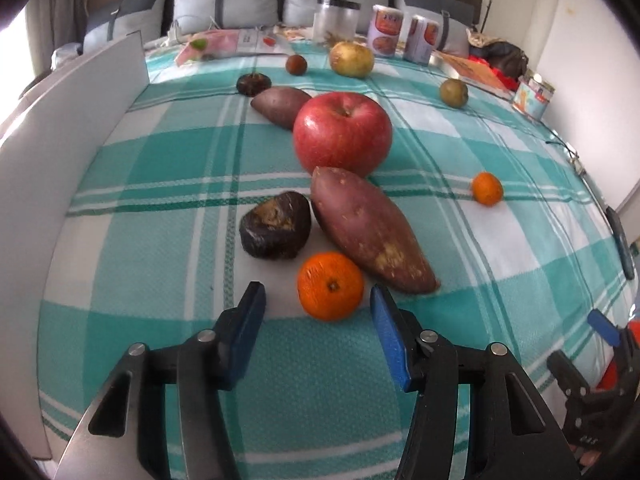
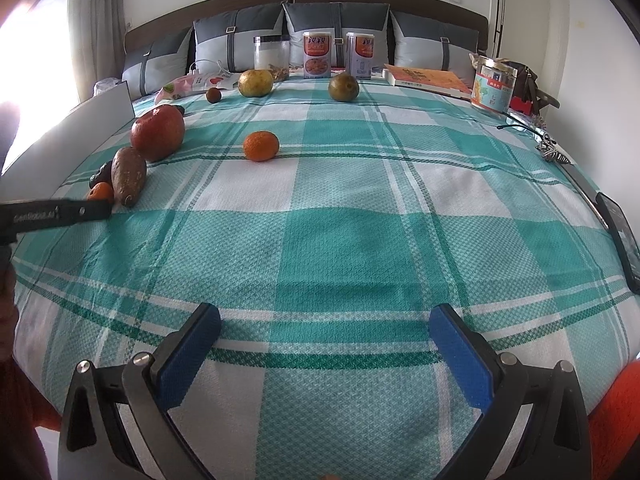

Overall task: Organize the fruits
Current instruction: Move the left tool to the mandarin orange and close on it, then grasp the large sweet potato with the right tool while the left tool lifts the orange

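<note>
A row of produce lies on the green-and-white checked bedspread: a red apple, a long sweet potato, a dark brown fruit and a mandarin. My left gripper is open, and the mandarin sits on the cloth between its blue fingertips, with a clear gap at the left pad. A second mandarin lies alone farther right. My right gripper hovers open over bare cloth with nothing between its fingers.
A second sweet potato, a dark round fruit, a pear and a green fruit lie farther back. A white board walls the left side. A jar, cans, a book, a tin and a phone line the edges.
</note>
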The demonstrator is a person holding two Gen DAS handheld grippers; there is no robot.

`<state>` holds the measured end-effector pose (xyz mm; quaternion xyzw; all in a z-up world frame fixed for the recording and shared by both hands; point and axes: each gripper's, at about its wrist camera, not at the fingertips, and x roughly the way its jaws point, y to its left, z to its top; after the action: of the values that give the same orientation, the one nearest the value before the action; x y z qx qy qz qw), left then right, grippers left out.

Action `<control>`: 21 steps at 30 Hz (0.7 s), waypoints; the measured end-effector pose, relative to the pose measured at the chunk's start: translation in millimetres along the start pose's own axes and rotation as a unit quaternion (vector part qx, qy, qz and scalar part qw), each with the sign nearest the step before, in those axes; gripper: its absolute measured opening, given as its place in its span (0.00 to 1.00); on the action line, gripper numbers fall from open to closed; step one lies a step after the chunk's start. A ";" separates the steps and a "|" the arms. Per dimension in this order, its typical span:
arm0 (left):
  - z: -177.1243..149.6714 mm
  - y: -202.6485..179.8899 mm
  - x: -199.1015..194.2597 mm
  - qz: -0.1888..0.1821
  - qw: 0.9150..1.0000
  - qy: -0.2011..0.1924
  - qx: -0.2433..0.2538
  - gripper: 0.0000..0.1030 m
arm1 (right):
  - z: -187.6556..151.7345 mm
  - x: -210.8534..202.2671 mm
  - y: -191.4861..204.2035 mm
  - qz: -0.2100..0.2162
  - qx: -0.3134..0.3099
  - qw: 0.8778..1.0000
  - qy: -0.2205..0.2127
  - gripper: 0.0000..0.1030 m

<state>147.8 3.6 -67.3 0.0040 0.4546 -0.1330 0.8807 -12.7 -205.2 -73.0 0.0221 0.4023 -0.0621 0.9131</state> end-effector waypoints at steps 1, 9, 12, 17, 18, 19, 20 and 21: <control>0.4 2.0 0.5 0.001 1.000 -0.002 -0.002 0.55 | -0.2 -0.2 -0.3 0.000 0.000 1.000 0.000 1.00; -16.8 16.0 -24.8 -0.038 0.999 0.003 -0.008 0.27 | 9.9 0.5 1.0 0.010 -0.014 0.999 0.039 1.00; -21.8 25.4 -43.5 -0.038 0.999 0.003 -0.010 0.27 | 36.0 0.7 21.2 0.056 -0.018 0.996 0.060 1.00; -21.8 44.8 -83.2 -0.037 0.999 -0.012 -0.033 0.27 | 111.1 24.7 106.3 0.172 -0.085 0.978 0.085 0.88; -21.6 48.1 -92.3 -0.037 0.999 -0.016 -0.037 0.27 | 126.9 36.7 125.0 0.185 -0.099 0.973 0.098 0.82; -20.4 51.3 -98.4 -0.037 0.998 -0.019 -0.039 0.27 | 139.6 49.5 141.8 0.188 -0.113 0.969 0.113 0.78; -20.5 55.9 -108.1 -0.036 0.998 -0.024 -0.042 0.27 | 145.0 57.4 151.0 0.187 -0.121 0.967 0.122 0.74; -21.0 60.9 -116.2 -0.037 0.998 -0.028 -0.046 0.27 | 152.0 67.3 161.7 0.184 -0.130 0.965 0.130 0.70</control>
<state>81.4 91.8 6.6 -0.0573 0.4355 -0.1440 0.8868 164.7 -65.1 -21.5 -0.0156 0.5111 0.1637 0.8436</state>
